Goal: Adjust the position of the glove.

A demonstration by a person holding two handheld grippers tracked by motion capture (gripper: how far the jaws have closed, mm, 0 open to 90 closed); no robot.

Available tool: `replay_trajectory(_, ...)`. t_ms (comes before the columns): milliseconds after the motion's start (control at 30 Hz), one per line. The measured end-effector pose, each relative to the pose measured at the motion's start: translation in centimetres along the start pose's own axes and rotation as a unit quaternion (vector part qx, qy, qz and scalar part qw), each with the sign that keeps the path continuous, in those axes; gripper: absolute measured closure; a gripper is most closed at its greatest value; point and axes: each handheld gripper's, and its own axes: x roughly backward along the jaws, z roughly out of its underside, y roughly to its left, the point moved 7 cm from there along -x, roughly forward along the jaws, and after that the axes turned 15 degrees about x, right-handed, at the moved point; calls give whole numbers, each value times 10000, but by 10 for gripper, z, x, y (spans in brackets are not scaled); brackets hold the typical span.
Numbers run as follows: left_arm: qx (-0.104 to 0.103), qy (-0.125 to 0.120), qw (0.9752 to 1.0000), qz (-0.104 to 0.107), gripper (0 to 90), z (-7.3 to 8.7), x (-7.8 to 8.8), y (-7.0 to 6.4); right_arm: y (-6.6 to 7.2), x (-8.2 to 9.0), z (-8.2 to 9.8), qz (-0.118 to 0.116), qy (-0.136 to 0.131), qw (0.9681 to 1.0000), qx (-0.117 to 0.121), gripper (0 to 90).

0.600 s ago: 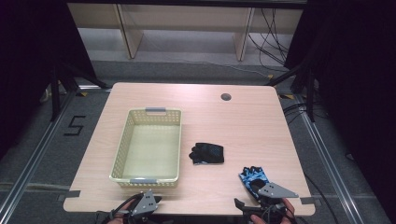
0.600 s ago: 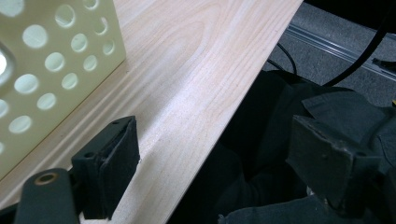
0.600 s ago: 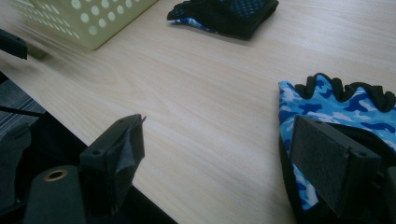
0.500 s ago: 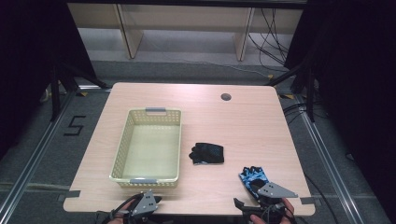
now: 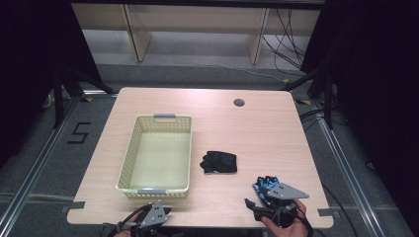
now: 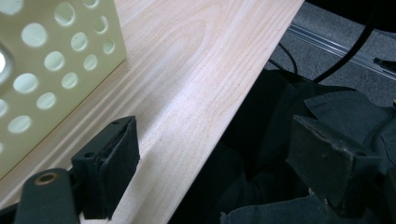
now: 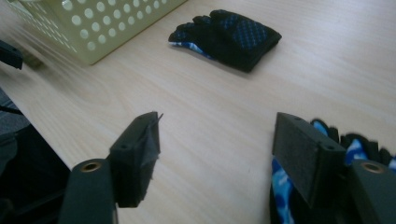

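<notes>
Light wood-grain rectangular table (image 5: 276, 128) with a round cable hole (image 5: 239, 102) near the far edge, sitting on grey carpet floor (image 5: 197, 74). Black curtains (image 5: 29, 59) hang on both sides, pale wooden shelving (image 5: 197, 22) runs along the back, and black cables (image 5: 286, 34) trail beside it.

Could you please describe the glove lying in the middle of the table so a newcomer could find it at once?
On the wooden table, look just right of the pale yellow basket. The folded black glove lies there alone, unlike the blue patterned glove beside the right gripper.
</notes>
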Motion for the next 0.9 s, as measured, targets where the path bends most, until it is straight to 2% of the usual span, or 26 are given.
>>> replay_trajectory(100, -10, 66, 10000, -70, 160, 0, 1, 2, -3, -9, -10, -9, 50, 9997, 227, 416)
replay_trajectory(167, 40, 51, 10000, -12, 161, 1, 0, 1, -5, -15, -18, -22, 63, 9988, 487, 429)
replay_trajectory(233, 20, 32, 10000, -50, 161, 0, 1, 1, -5, -23, -27, -36, 97, 9975, 697, 462)
replay_trajectory(333, -41, 63, 10000, -49, 161, 0, 2, 2, -8, -37, -42, -79, 178, 9959, 881, 491)
replay_trajectory(367, 96, -28, 10000, -1, 161, 0, 1, 0, -10, -42, -46, -82, 229, 9956, 909, 511)
replay_trajectory(400, -43, -6, 10000, -9, 161, -1, 1, 2, -11, -47, -50, -119, 282, 9951, 944, 513)
replay_trajectory(433, -38, -4, 10000, -13, 161, -1, 1, 2, -12, -51, -55, -126, 310, 9945, 994, 520)
replay_trajectory(533, -48, -19, 10000, 5, 160, -1, 2, 2, -15, -66, -64, -183, 449, 9937, 1011, 548)
replay_trajectory(567, 49, -5, 10000, -40, 161, 0, 1, 1, -16, -71, -67, -188, 476, 9937, 997, 552)
replay_trajectory(600, 50, -7, 10000, -37, 161, 0, 1, 1, -17, -75, -68, -224, 608, 9935, 941, 554)
replay_trajectory(733, 98, -6, 9999, 26, 161, 0, 1, 0, -20, -89, -72, -208, 830, 9926, 860, 567)
replay_trajectory(767, 64, 33, 10000, -4, 161, 1, 1, 1, -21, -93, -73, -223, 874, 9919, 895, 570)
replay_trajectory(800, -90, 5, 10000, -29, 161, -1, 2, 2, -23, -97, -74, -202, 874, 9916, 929, 572)
replay_trajectory(833, 38, 6, 10000, -36, 161, 0, 1, 1, -24, -100, -74, -216, 932, 9907, 963, 572)
replay_trajectory(900, 18, 13, 10000, 1, 161, 0, 2, 1, -26, -108, -75, -141, 957, 9906, 971, 572)
